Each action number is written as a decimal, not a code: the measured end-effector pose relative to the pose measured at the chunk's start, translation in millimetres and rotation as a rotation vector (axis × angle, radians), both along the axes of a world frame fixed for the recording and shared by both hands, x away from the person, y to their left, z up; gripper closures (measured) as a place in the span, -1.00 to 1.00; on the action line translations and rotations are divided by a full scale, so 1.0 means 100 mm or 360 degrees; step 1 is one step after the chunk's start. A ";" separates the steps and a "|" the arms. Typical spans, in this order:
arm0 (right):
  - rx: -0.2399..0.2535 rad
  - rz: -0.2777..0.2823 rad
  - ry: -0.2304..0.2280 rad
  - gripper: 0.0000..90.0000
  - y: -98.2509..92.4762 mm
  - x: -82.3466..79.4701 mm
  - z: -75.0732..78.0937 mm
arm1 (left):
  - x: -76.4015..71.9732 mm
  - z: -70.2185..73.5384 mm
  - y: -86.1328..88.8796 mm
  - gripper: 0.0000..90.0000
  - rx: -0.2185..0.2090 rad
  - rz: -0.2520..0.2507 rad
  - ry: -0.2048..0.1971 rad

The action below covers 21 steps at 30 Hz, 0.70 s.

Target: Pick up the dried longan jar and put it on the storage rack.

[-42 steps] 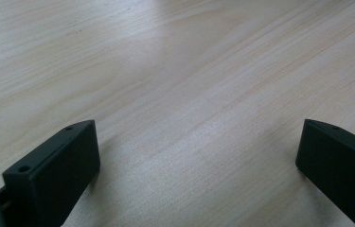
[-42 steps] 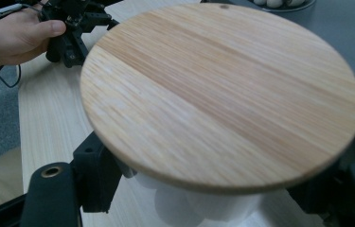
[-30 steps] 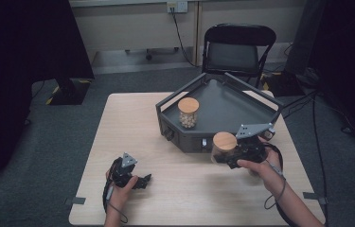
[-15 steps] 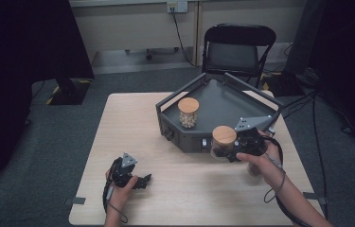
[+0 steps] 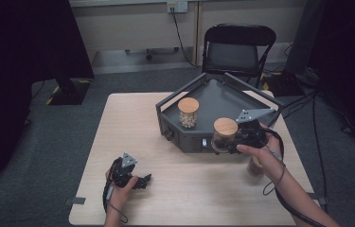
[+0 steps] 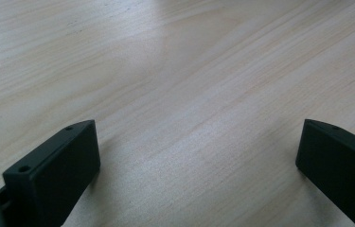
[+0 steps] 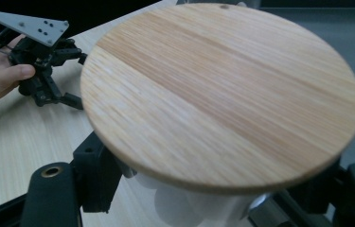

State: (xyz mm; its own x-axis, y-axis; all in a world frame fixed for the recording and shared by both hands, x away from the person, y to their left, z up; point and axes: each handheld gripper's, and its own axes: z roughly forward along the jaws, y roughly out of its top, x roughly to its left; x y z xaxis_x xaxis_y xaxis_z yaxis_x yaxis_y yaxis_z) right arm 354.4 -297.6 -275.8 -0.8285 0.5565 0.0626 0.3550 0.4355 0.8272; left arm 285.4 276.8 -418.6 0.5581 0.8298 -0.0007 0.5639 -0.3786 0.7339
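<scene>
High view: right gripper [image 5: 229,144] pinches the wooden-lidded jar [image 5: 225,134]; left gripper [image 5: 142,179] spread, well apart.

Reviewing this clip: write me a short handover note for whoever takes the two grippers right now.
Right gripper: shut on a jar with a wooden lid, held at the near edge of the dark tray, above the table.
Left gripper: open, holding nothing, low over the table at the near left.
Things: a second lidded jar, holding pale round pieces, stands inside the tray. Another jar-like thing stands on the table by the right wrist, mostly hidden.
Done: one jar in the tray.
Left: probably set the held jar in the tray, then release.
</scene>
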 end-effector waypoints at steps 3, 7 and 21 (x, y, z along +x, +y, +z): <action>0.0005 -0.0007 0.0002 -0.43 0.00 0.03 0.03 | 0.00 0.00 0.00 -1.00 -0.0003 0.0002 -0.0001; -0.0014 -0.0020 -0.0017 -0.43 0.02 0.04 0.08 | 0.00 0.00 0.00 -1.00 -0.0003 0.0002 -0.0001; -0.0036 -0.0087 -0.0042 -0.43 0.07 0.14 0.19 | 0.00 0.00 0.00 -1.00 -0.0003 0.0002 -0.0001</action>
